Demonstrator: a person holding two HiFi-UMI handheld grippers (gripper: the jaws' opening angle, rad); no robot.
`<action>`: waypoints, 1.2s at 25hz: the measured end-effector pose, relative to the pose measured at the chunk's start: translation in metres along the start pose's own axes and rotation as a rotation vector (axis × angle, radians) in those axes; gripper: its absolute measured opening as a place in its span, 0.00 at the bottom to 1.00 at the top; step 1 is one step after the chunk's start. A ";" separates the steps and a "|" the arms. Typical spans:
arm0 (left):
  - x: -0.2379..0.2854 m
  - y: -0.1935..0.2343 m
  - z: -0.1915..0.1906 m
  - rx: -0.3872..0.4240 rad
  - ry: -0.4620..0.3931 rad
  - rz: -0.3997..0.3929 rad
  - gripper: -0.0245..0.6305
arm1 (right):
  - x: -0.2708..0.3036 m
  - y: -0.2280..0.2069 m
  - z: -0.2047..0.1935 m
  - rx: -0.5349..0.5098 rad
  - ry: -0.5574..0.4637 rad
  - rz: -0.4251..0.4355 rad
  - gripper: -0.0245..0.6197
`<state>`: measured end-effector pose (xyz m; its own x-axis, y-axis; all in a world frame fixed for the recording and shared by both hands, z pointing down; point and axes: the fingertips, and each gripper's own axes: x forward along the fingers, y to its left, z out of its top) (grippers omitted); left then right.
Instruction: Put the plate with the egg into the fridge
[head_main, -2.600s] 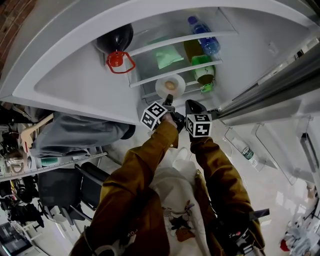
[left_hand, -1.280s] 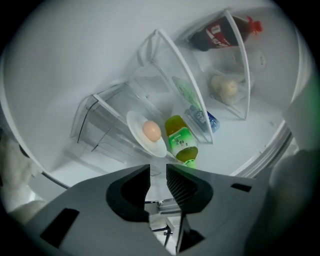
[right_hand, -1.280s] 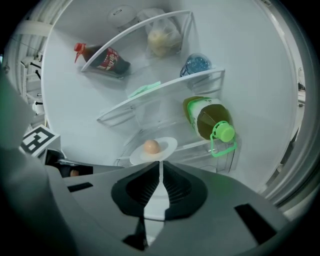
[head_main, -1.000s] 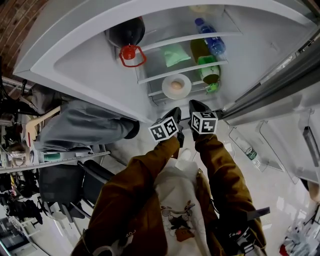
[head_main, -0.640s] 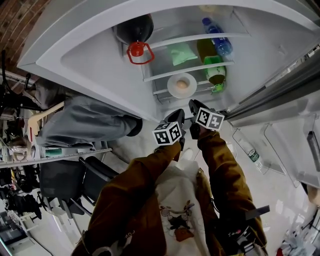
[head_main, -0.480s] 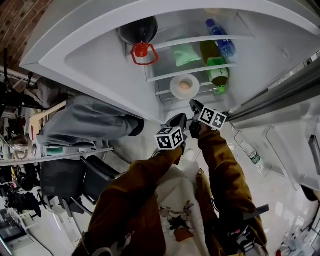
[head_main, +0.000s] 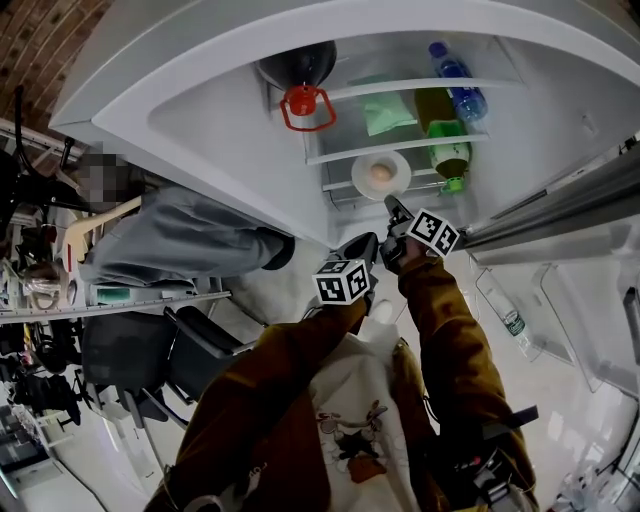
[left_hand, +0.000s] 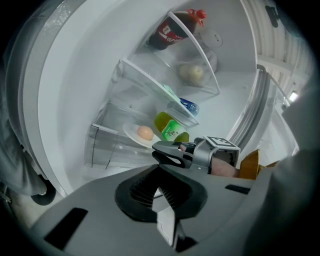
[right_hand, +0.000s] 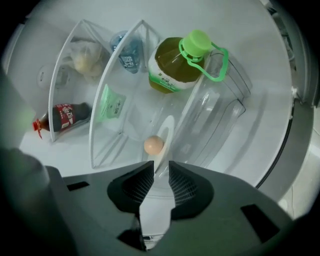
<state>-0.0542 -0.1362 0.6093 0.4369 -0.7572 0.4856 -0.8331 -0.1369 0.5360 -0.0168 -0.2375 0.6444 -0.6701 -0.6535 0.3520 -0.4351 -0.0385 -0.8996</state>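
Plate (head_main: 362, 178) with egg (head_main: 380, 173) shelved, near rim hidden | right claw (right_hand: 161, 167) just opened, released, empty | left claw (left_hand: 158, 172) clenched

Both arms (head_main: 440, 320) reach forward, the grippers side by side and tipped slightly downward. The left gripper (left_hand: 159, 186) has its jaws pressed together, empty. The right gripper (right_hand: 161, 167), a little ahead, has just been opening its jaws, which stand slightly apart with nothing pinched between them.

The plate (head_main: 362, 180) with the egg (head_main: 380, 173) rests on a fridge shelf (head_main: 337, 185).
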 end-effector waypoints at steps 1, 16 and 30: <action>0.000 0.000 0.000 -0.001 0.002 -0.001 0.05 | 0.001 0.000 0.000 0.023 -0.002 0.006 0.15; -0.001 0.010 0.009 -0.010 -0.004 0.004 0.05 | 0.018 0.018 0.013 0.128 -0.038 0.075 0.06; -0.002 0.016 0.018 0.002 0.000 -0.003 0.05 | 0.043 0.025 0.040 0.093 -0.084 0.053 0.06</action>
<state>-0.0743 -0.1480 0.6042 0.4391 -0.7569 0.4840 -0.8327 -0.1405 0.5357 -0.0327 -0.2966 0.6272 -0.6362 -0.7175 0.2836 -0.3400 -0.0693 -0.9379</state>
